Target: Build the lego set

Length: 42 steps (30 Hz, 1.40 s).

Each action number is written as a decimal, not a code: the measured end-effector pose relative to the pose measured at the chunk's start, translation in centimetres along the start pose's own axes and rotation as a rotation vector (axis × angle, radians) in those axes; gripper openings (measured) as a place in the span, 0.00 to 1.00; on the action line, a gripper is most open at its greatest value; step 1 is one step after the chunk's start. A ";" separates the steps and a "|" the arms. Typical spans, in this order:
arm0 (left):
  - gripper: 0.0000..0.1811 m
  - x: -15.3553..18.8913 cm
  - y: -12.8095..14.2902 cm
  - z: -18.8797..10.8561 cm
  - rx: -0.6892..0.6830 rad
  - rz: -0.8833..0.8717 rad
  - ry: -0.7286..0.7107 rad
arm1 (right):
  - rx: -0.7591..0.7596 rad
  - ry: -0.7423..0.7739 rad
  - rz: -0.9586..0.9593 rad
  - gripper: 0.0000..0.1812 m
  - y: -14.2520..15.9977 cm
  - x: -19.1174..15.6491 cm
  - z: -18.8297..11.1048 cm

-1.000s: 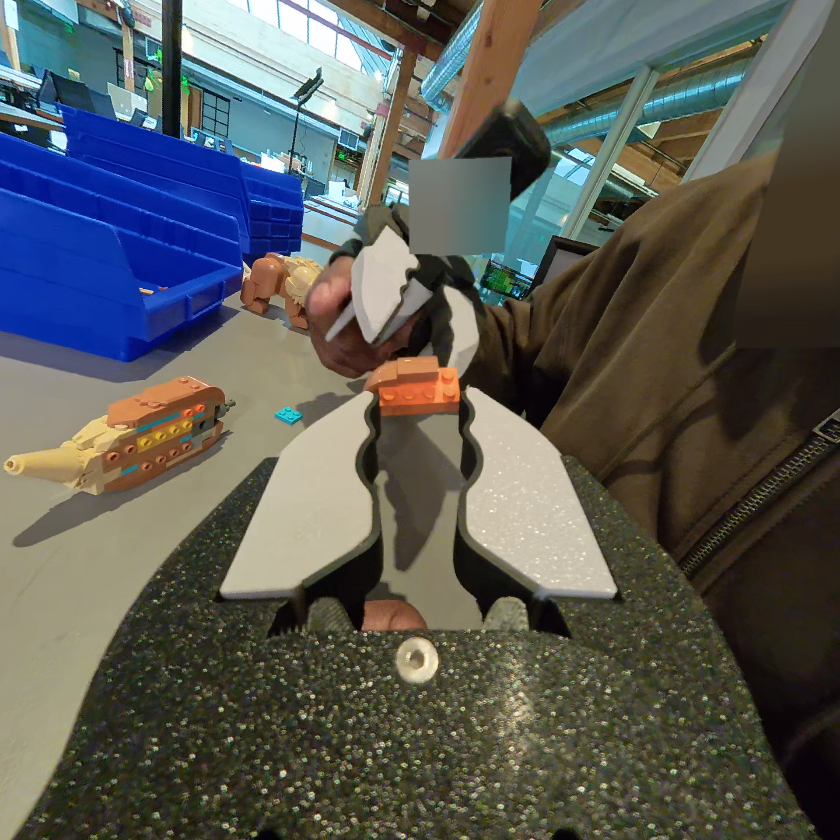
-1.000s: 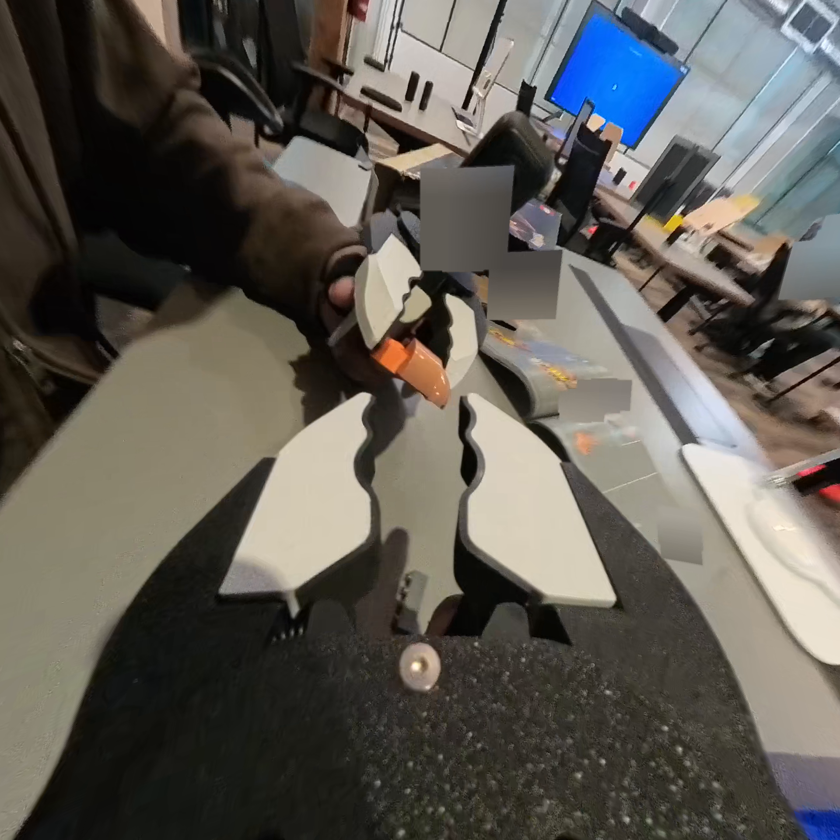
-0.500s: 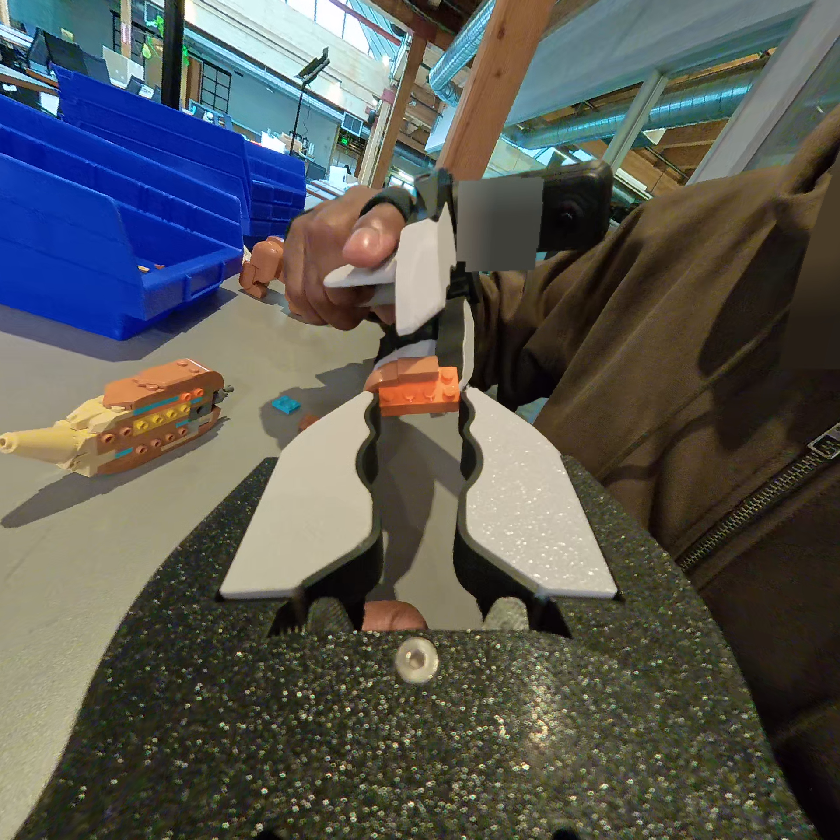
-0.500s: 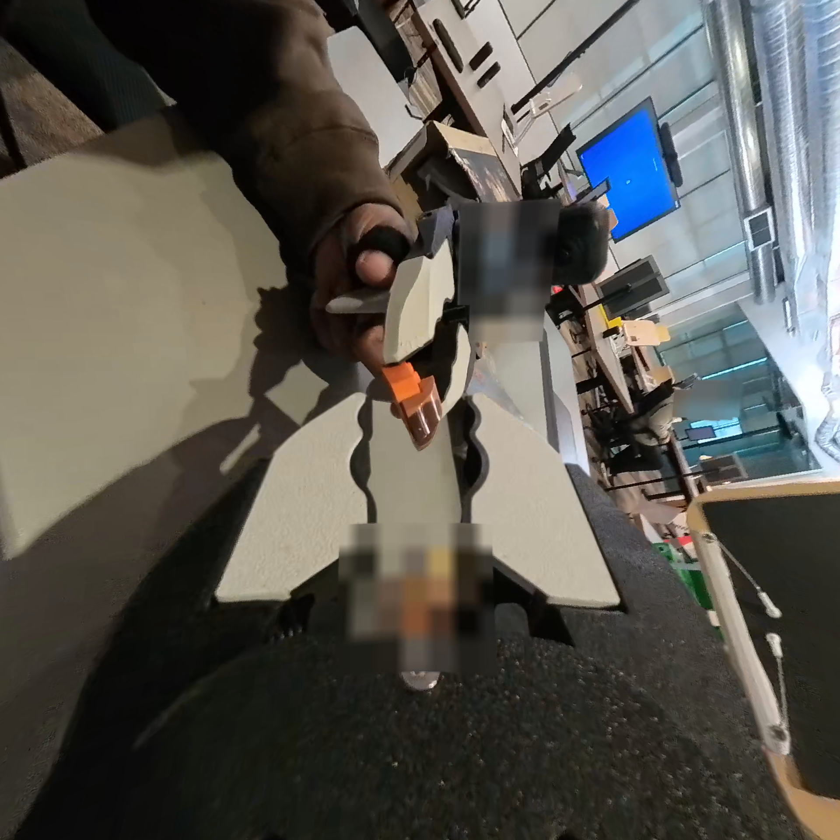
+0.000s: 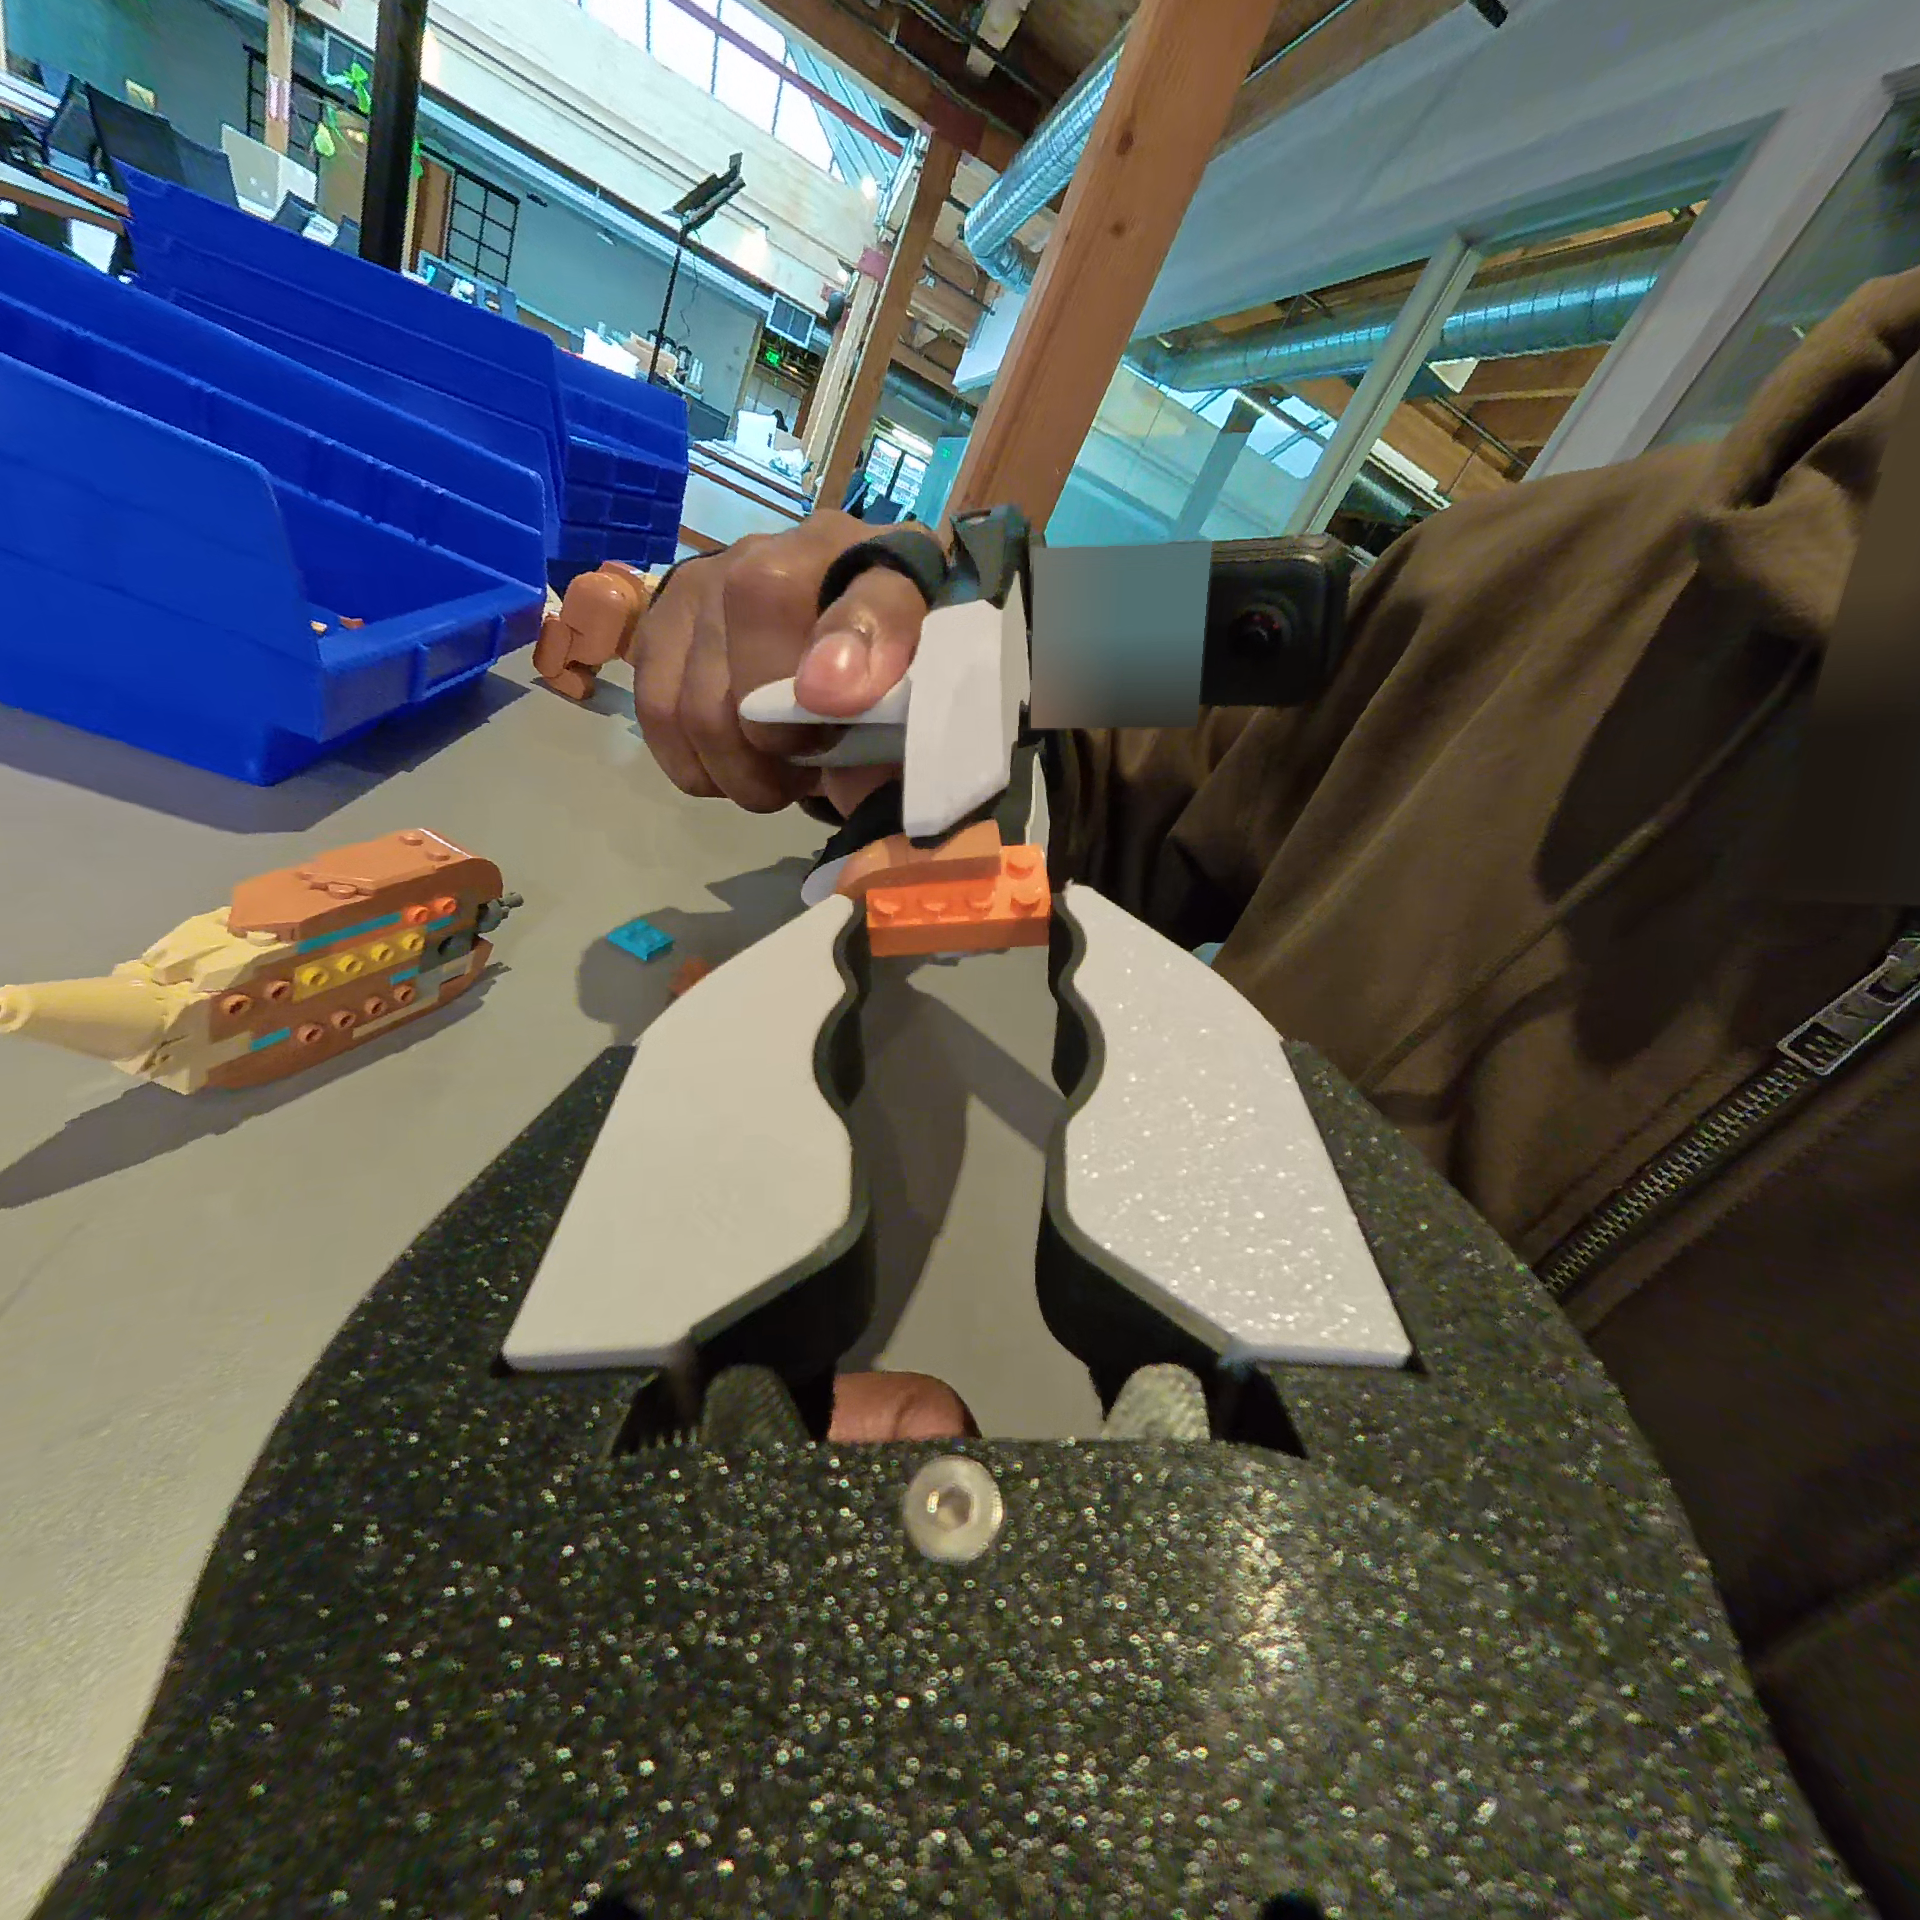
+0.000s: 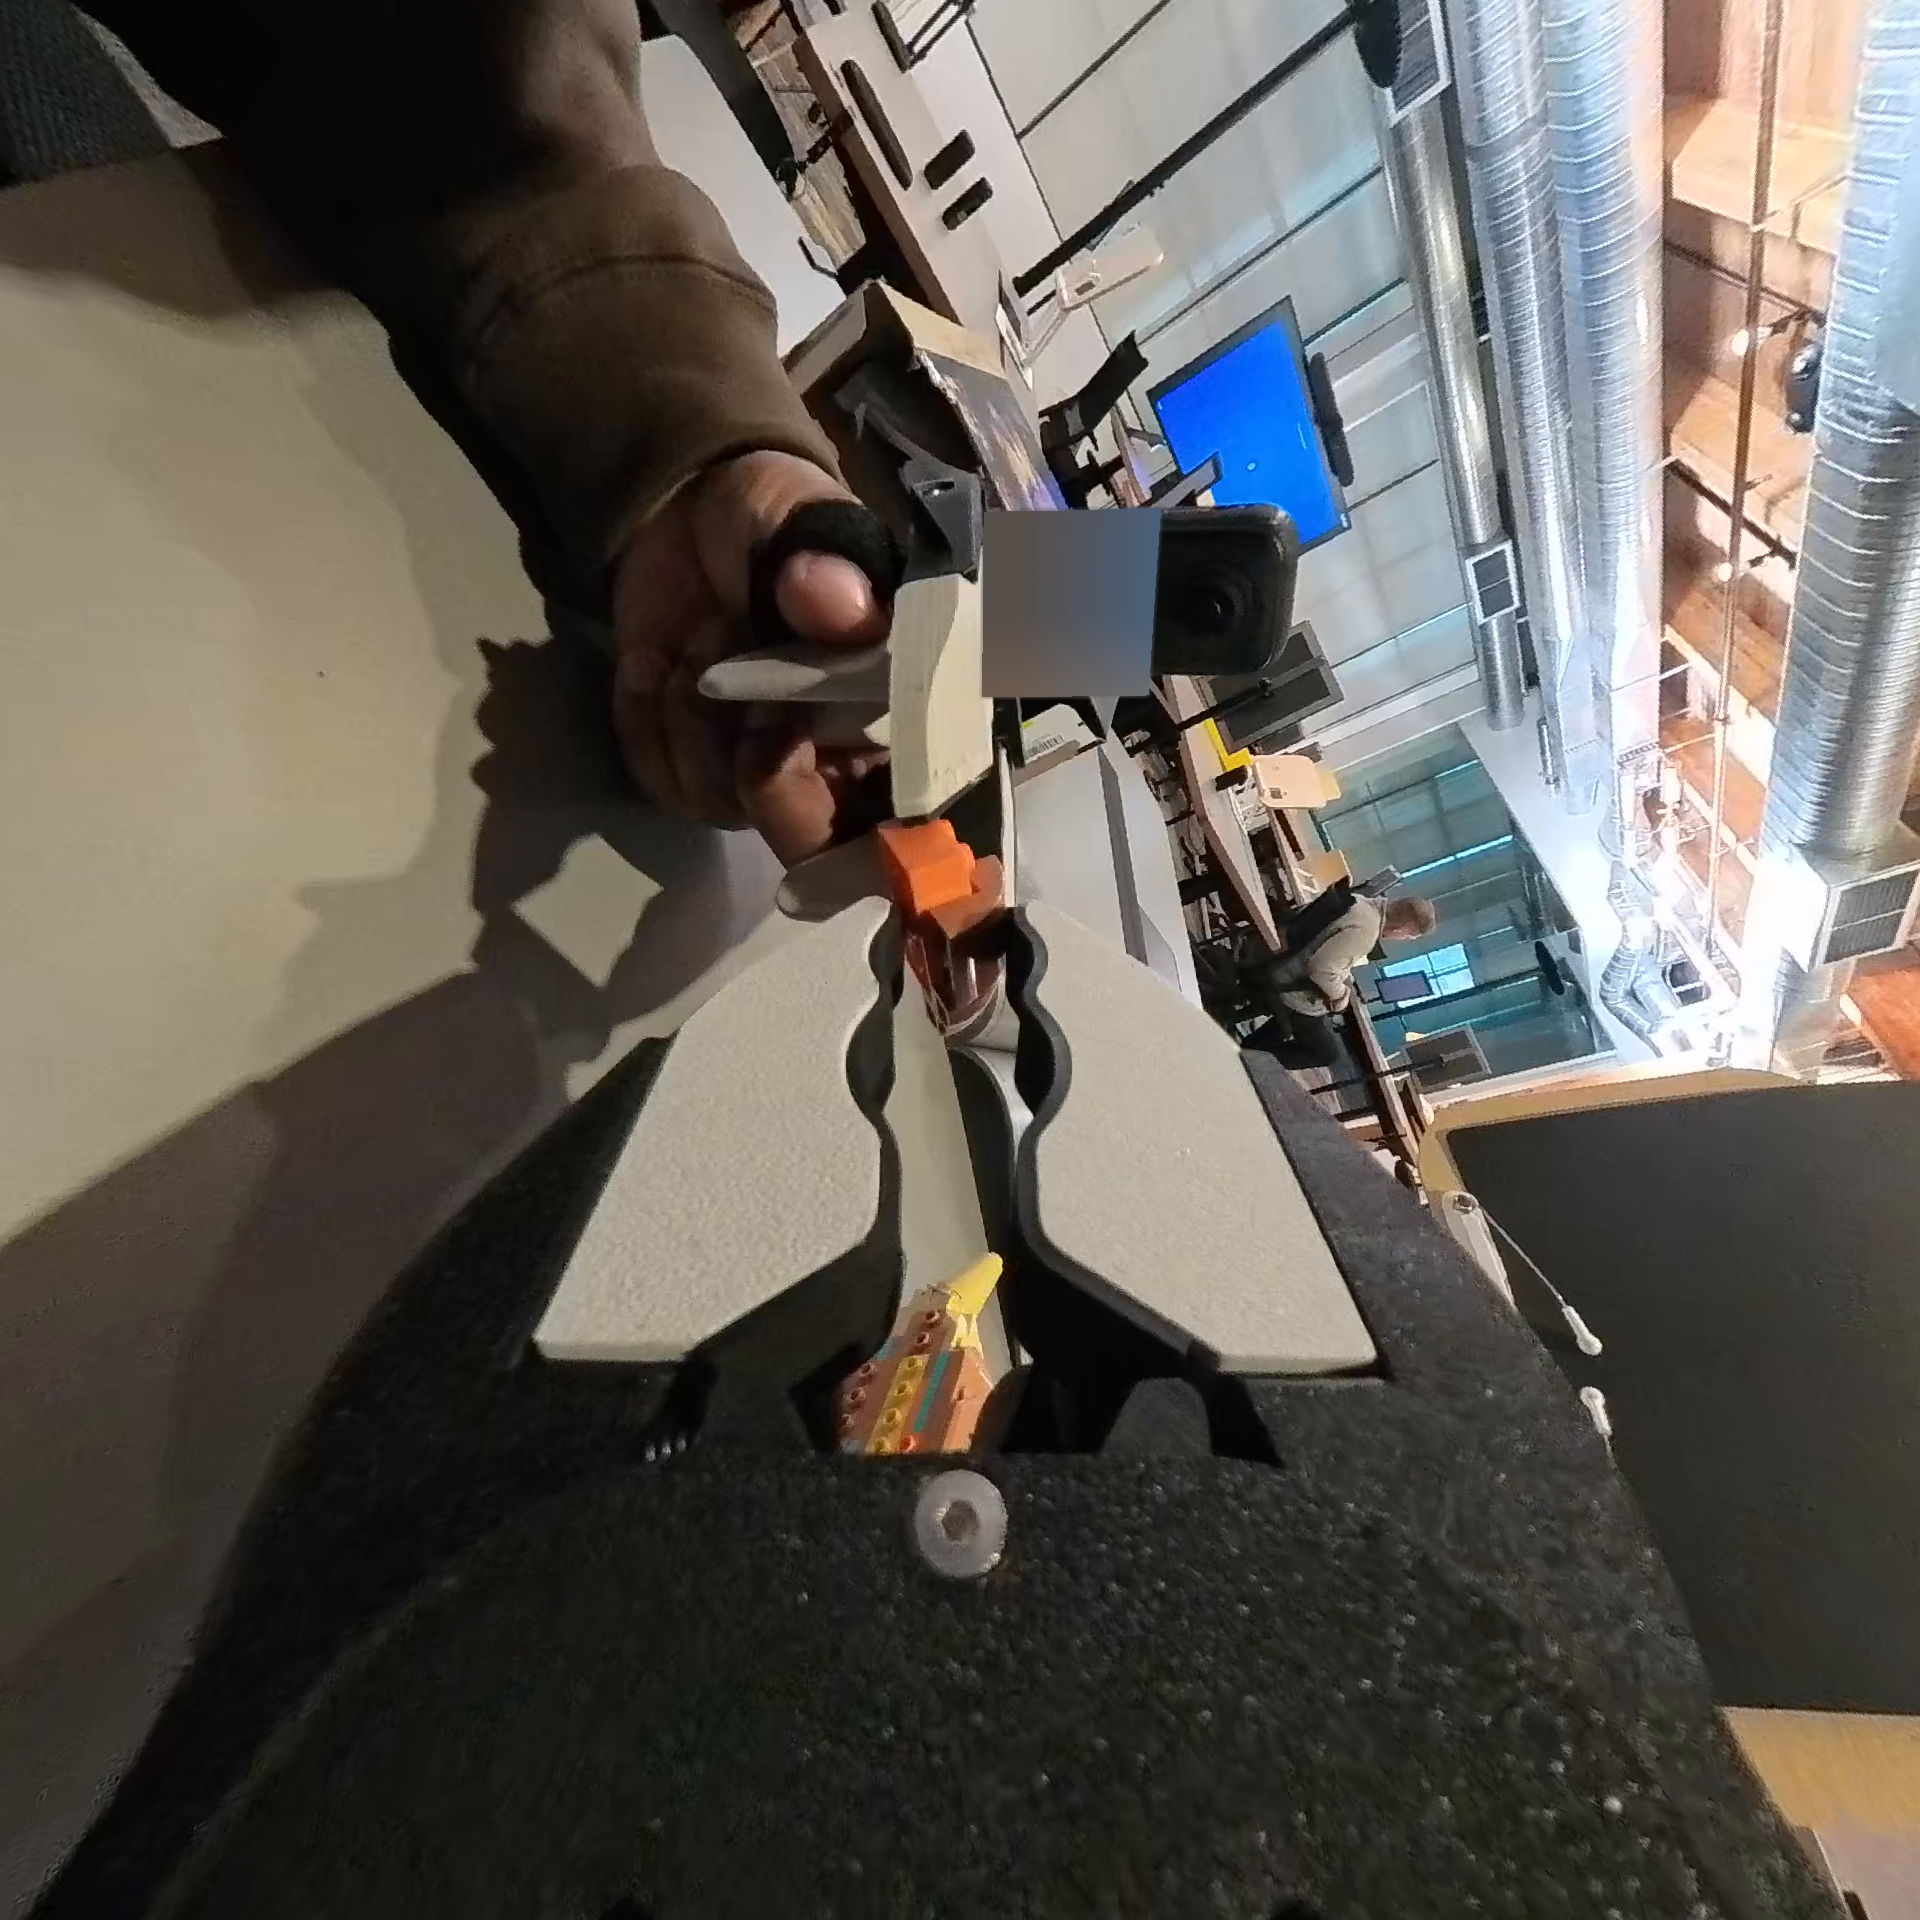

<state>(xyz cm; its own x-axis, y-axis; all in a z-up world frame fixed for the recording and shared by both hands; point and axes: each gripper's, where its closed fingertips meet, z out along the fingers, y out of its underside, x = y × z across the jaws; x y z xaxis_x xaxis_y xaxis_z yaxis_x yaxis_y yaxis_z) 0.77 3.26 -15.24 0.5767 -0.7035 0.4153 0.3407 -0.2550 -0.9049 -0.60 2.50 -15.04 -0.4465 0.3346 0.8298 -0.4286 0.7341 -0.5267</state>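
My left wrist view sits upright just behind the left gripper (image 5: 956, 925), looking along its fingers over the grey table (image 5: 156, 1299), with blue bins (image 5: 260, 582) at ten o'clock and a brown jacket (image 5: 1558, 831) at three. My right wrist view is rolled sideways (the table (image 6: 208, 727) stands at nine o'clock, ceiling ducts at three), very near its own right gripper (image 6: 951, 935). Both cameras face each other, sharing the small orange brick piece (image 5: 956, 909) at twelve, and each sees the other's camera (image 6: 1226, 603).

I see bright daylight from high windows, hard shadows across the surface (image 5: 156, 1299), fisheye-bent edges, and soft right-view blur.
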 end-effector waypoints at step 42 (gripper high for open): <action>0.26 -0.1 -0.3 0.6 0.019 -0.166 -0.001 | -0.015 -0.011 0.095 0.10 0.1 0.2 0.0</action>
<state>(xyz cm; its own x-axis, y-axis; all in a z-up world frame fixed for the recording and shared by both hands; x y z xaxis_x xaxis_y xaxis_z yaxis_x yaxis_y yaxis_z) 1.07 3.79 -14.99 0.5120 -0.6521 0.5591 0.4450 -0.3554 -0.8220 -0.72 2.63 -14.96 -0.4935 0.3970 0.7738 -0.3716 0.7082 -0.6003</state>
